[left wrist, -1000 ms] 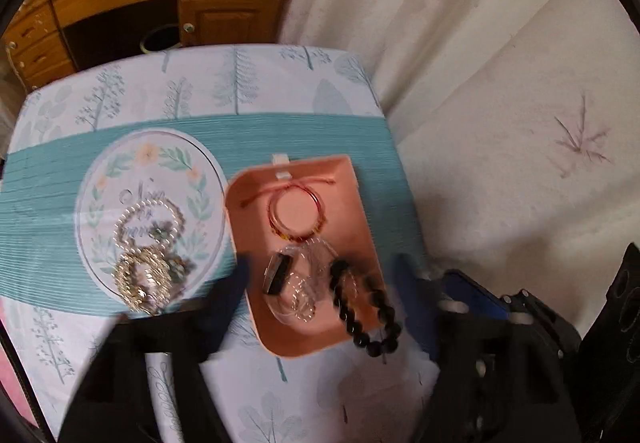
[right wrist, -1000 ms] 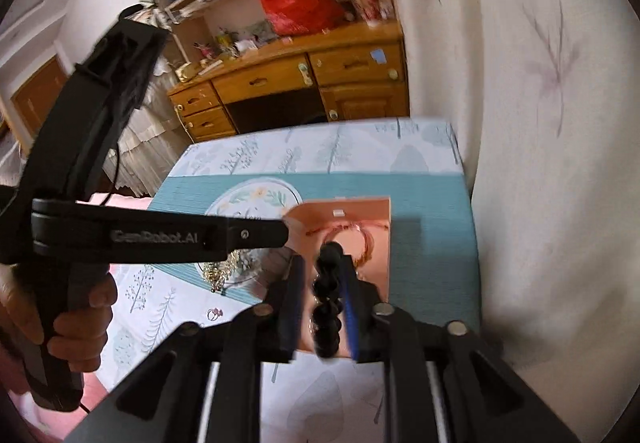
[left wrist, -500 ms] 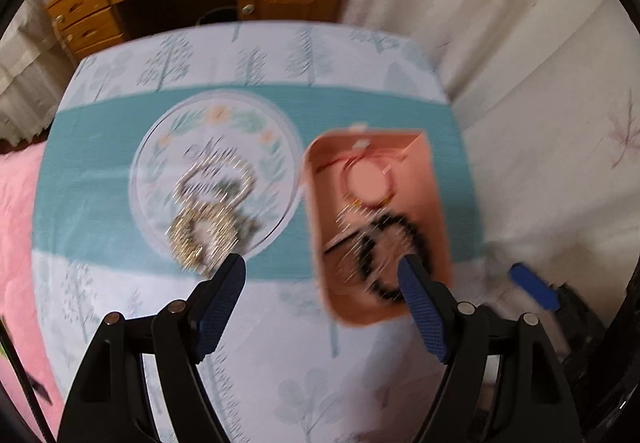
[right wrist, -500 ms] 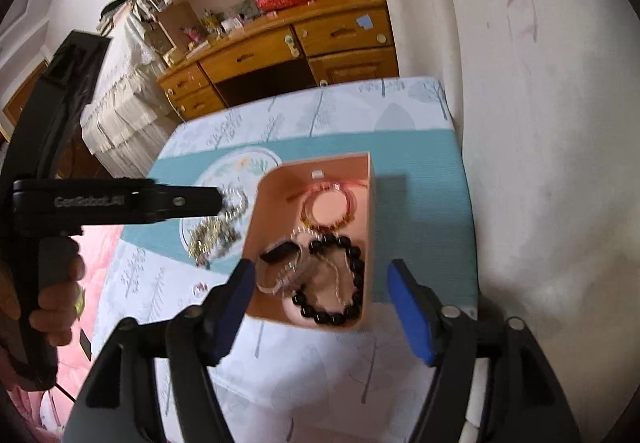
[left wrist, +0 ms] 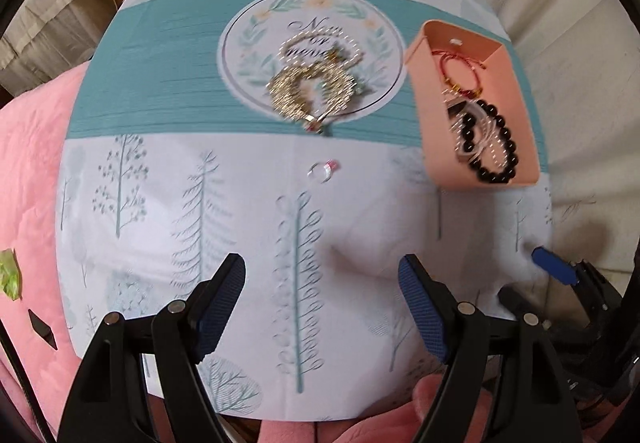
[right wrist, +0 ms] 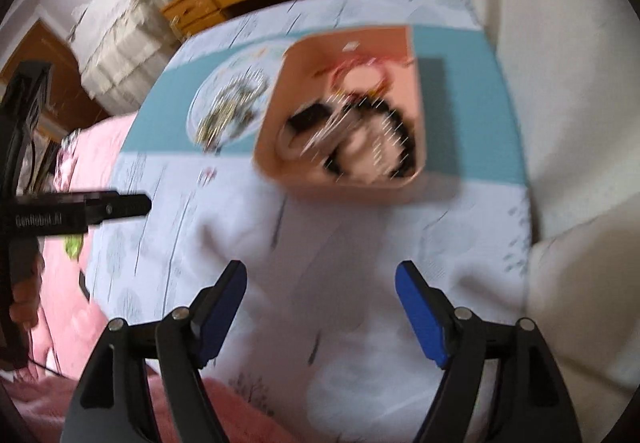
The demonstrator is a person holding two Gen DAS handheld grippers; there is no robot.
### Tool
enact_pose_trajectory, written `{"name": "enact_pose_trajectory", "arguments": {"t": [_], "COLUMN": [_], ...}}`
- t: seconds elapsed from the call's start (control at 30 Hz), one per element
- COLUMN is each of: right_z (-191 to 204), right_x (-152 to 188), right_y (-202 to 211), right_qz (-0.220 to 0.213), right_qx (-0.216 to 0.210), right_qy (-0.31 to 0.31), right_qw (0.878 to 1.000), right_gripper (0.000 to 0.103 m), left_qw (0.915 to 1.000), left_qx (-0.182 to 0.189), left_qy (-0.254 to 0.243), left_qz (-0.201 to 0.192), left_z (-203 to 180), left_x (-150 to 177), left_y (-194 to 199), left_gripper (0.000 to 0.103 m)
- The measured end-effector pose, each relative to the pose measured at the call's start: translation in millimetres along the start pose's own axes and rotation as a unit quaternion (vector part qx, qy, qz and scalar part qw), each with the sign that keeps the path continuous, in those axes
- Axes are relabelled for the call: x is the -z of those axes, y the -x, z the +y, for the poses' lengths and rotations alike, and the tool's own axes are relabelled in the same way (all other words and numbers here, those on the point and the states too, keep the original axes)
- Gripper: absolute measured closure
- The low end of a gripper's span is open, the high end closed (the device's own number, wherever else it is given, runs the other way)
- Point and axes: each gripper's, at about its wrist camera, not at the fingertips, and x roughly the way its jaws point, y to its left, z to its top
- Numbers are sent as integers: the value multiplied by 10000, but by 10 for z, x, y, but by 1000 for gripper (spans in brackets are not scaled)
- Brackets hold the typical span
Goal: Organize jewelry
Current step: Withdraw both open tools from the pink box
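Gold bracelets [left wrist: 310, 91] still loose on the tabletop [left wrist: 200, 203] lie straight ahead of the left tongs [left wrist: 322, 305], well apart, with a small ring [left wrist: 322, 171] nearer on the same line. Left tongs gape wide, empty, and are nearer than the right tongs [right wrist: 320, 309], opening with nothing between them. Ahead-right, the pink tray [left wrist: 520, 91] holds a black bead bracelet [left wrist: 490, 141], a red cord bracelet [left wrist: 460, 69] and clear pieces.

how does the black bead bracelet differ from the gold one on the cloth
The black bead bracelet lies inside the pink tray; the gold bracelet lies out on the tablecloth's round emblem. The black one is a string of large, dark, round beads; the gold one is fine, glittery and bunched up. Both form closed loops lying flat.
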Motion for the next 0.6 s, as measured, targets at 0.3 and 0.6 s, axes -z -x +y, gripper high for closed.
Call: {"name": "enact_pose_trajectory", "arguments": {"t": [0.3,0.6], "right_z": [841,1324], "right_x": [309,294], "right_y": [-304,-632], "right_qz": [159,-712], "right_qx": [636,400], "right_qy": [2296,2352], "right_qw": [9711,9685], "right_gripper": [26,26], "left_qw": [9985,9885], "left_qx": [47,843], "left_qy": [-459,-746], "left_qz": [-279,-1006], "left_z": [133,264], "left_x": [44,-402], "left_y": [-20,-284], "left_gripper": [26,26]}}
